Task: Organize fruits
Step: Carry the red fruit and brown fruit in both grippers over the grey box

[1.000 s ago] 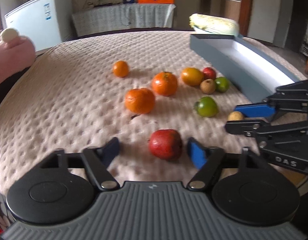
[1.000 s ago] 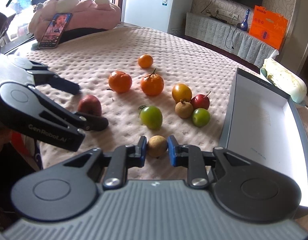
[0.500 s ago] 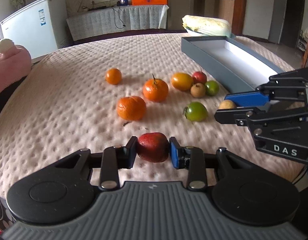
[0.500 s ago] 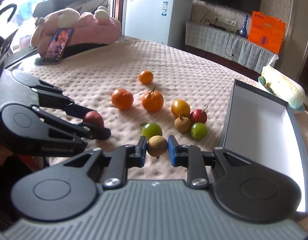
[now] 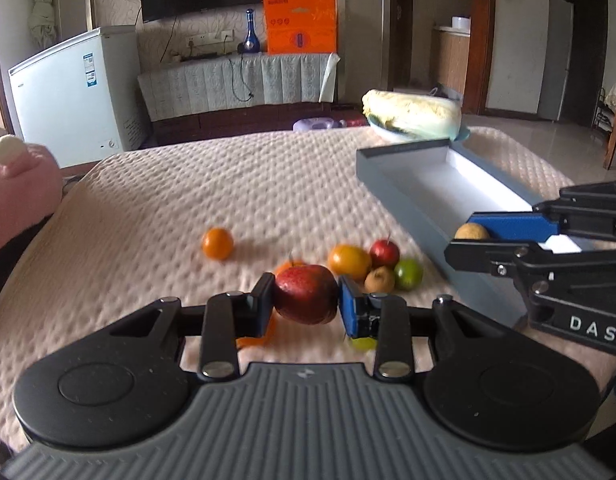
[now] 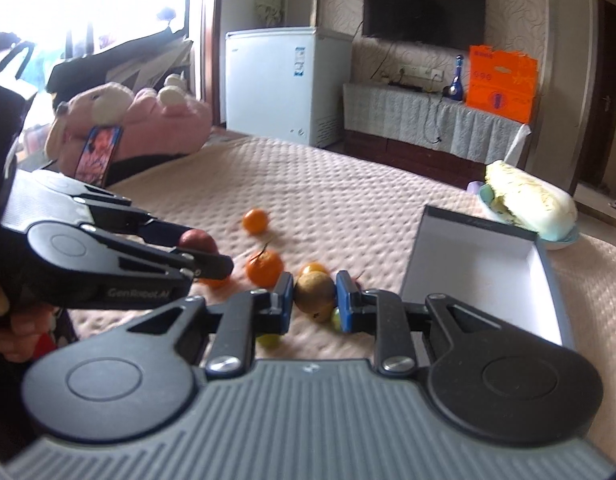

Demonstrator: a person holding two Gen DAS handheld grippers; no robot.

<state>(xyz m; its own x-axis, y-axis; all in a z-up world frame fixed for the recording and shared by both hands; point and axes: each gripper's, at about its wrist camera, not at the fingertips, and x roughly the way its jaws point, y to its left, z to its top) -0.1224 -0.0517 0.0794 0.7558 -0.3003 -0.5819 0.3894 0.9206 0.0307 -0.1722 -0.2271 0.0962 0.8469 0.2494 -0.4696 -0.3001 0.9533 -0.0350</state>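
My left gripper [image 5: 305, 300] is shut on a red apple [image 5: 305, 294] and holds it above the quilt; it also shows in the right wrist view [image 6: 197, 240]. My right gripper [image 6: 315, 296] is shut on a small brown fruit [image 6: 314, 291], held above the quilt near the grey box [image 5: 440, 196], seen too in the right wrist view [image 6: 488, 264]. On the quilt lie a small orange [image 5: 217, 243], a yellow-orange fruit [image 5: 349, 262], a small red apple [image 5: 384, 253], a brown fruit [image 5: 379, 279] and a green fruit [image 5: 408, 274]. Other fruits are partly hidden behind the fingers.
A cabbage in a bowl [image 5: 414, 116] sits beyond the box's far end. A pink plush toy [image 6: 147, 124] with a phone [image 6: 97, 152] lies at the bed's left edge. A white freezer [image 5: 75, 88] and a covered bench [image 5: 235, 84] stand behind the bed.
My left gripper closed on the red apple and lifted it off the quilt. My right gripper rose with the brown fruit. Both views now tilt up and show more of the room.
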